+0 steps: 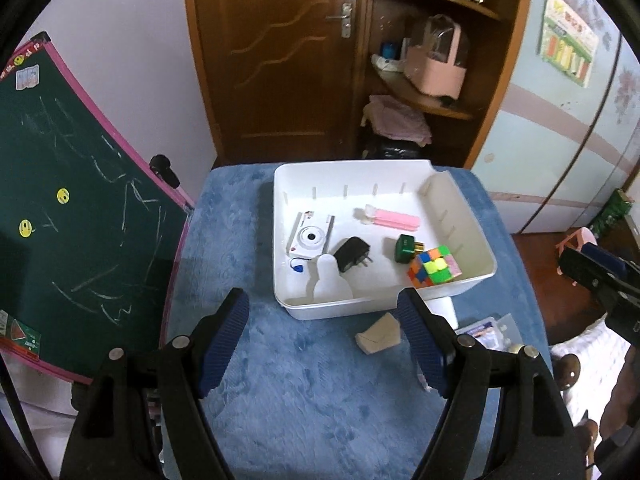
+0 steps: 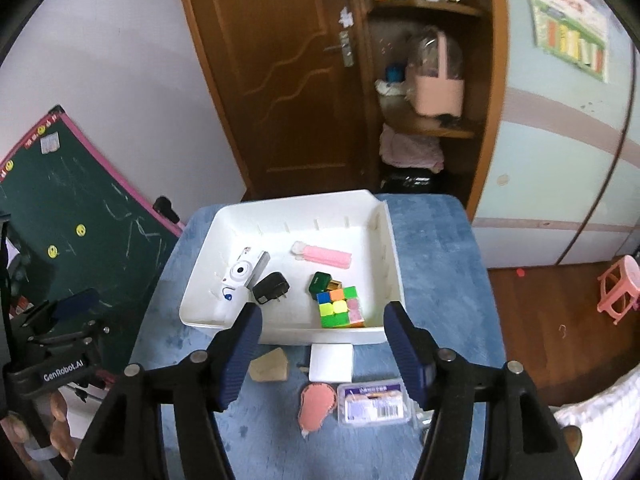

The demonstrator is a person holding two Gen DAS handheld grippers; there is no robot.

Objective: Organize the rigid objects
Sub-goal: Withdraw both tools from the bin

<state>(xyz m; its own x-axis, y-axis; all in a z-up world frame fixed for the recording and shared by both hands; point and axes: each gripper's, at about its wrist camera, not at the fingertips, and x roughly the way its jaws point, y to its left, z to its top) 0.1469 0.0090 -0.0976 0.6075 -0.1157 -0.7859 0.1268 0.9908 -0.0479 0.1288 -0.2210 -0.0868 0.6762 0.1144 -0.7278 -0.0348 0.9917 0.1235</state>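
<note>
Right wrist view shows the right tongs point(image 2: 322, 326) spread and empty above a white tray point(image 2: 394, 256) on the blue tabletop point(image 2: 432, 240), the cube point(image 2: 342, 306) inside; it alone shows a white box point(image 2: 331, 362), pink pad point(image 2: 316, 404) and clear case point(image 2: 374, 402) whole. Left wrist view shows the left tongs point(image 1: 322, 312) spread and empty, and a white bottle point(image 1: 330, 280) in the tray, blocked in the other view.

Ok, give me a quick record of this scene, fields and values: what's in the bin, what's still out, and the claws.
surface: blue fuzzy cover
bin: white tray
in bin: white camera, black charger, green block, puzzle cube, pink bar
outside bin: white box, tan piece, pink pad, clear case
left claw: open, empty
right claw: open, empty
</note>
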